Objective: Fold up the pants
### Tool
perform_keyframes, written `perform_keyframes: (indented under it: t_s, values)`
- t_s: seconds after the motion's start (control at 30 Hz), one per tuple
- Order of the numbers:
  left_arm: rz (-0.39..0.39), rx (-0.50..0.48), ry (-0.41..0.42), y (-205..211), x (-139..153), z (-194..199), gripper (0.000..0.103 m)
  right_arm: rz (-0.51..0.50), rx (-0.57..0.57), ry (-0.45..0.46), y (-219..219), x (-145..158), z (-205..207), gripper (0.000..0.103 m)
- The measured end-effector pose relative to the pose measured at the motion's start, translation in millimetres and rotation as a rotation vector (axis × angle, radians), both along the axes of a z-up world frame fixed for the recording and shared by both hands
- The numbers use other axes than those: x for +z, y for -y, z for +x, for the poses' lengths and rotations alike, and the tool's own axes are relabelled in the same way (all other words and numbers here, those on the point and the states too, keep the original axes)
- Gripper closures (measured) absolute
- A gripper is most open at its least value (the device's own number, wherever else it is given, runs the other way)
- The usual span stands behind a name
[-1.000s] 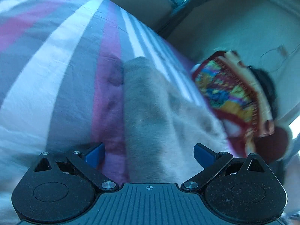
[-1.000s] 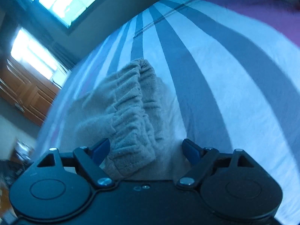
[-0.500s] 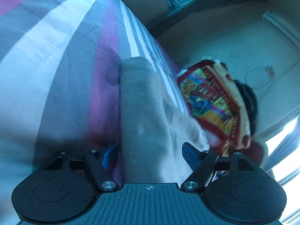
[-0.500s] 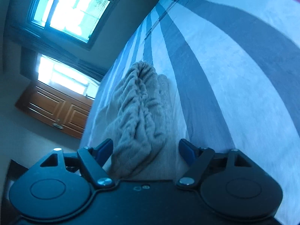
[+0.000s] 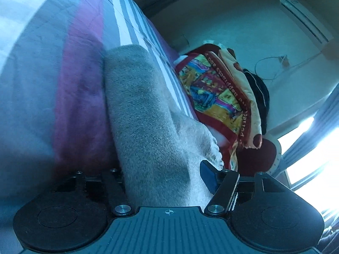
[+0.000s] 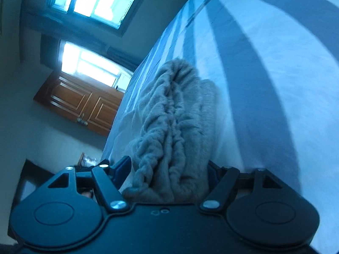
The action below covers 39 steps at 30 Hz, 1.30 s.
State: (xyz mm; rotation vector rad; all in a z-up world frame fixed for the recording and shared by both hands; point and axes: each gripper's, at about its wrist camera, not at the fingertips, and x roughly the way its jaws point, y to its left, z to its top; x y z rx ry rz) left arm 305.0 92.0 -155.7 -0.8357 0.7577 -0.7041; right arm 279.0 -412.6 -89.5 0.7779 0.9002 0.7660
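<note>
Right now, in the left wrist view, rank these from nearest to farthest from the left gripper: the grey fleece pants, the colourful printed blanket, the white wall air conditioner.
1. Grey fleece pants: between the fingers of the left gripper.
2. Colourful printed blanket: right of the pants, on the striped bedsheet.
3. White wall air conditioner: upper right, on the far wall.

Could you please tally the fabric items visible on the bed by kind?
Fuzzy grey fleece pants: 1
Striped grey, white and purple bedsheet: 1
Colourful red-bordered patterned blanket: 1
Dark black cloth: 1
Total: 4
</note>
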Motion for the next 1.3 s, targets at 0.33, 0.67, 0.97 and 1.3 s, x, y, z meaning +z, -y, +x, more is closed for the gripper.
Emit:
perform_keyframes:
  t_s: [0.33,0.67,0.97,1.3]
  values:
    - [-0.195,0.007,0.043,2,8,-13,0.069,0.038,0.048,0.022,4,13,9,0.056]
    - [-0.129,0.077,-0.033,-10,-13,-48,0.07,0.017,0.094,-0.048,8,1,-6,0.062]
    - [-0.053,0.026,-0.018,2,-6,-47,0.063,0.03,0.132,-0.021,26,-2,-21,0.045]
    - [-0.099,-0.015,0.122,0,35,-37,0.079,0.026,0.165,0.032,25,25,-8,0.061]
